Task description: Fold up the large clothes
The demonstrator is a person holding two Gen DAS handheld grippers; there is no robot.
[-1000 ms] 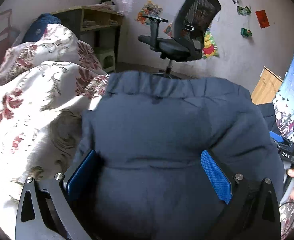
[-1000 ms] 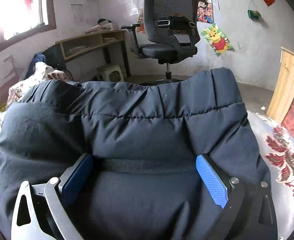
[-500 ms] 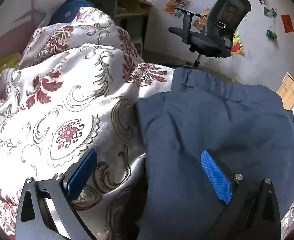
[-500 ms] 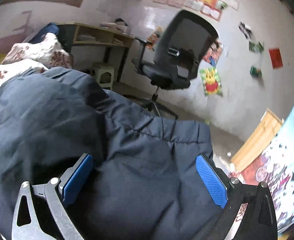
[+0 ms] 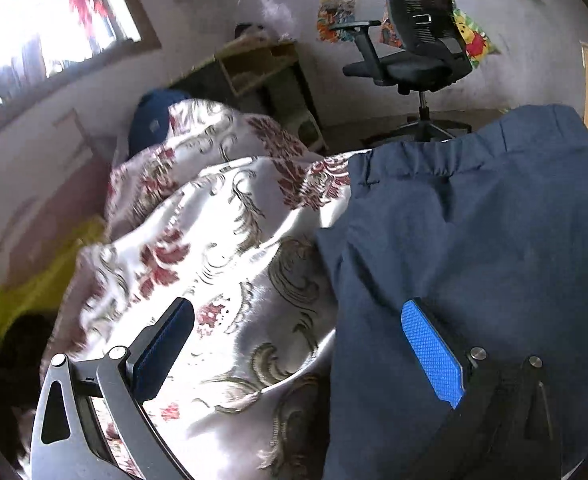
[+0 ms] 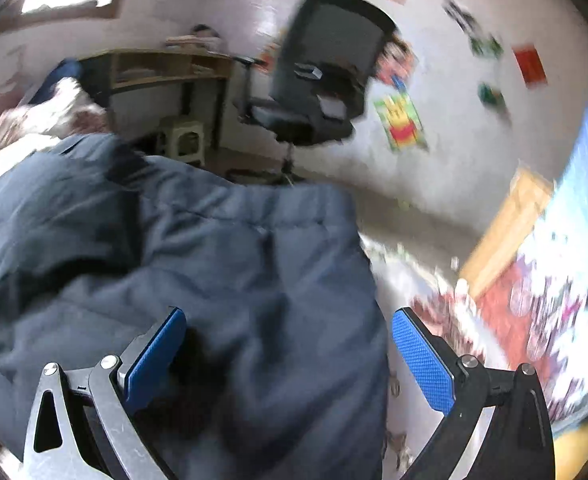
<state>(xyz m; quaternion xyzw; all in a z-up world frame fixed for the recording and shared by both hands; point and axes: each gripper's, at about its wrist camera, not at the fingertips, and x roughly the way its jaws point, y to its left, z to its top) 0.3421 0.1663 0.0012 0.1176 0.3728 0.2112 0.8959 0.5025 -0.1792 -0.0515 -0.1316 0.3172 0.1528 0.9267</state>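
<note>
**Q:** Where's the jacket sitting relative to your grippers right now?

**A:** The dark blue padded jacket (image 5: 473, 240) lies on the floral bedspread (image 5: 222, 248). My left gripper (image 5: 297, 344) is spread wide with nothing pinched; the jacket's left edge runs between its fingers, so one blue pad is over the jacket and the other over the bedspread. My right gripper (image 6: 290, 356) is also released and wide apart, straddling the jacket's right edge, with most of the fabric between the pads.

**Q:** Anything one camera catches that the other misses?

**A:** The left wrist view shows a big stretch of bedspread left of the jacket, plus a bright window (image 5: 50, 36). The right wrist view is blurry but shows a blue patterned sheet (image 6: 565, 248) right of the jacket. Both see the office chair (image 5: 417, 52) beyond the jacket.
</note>
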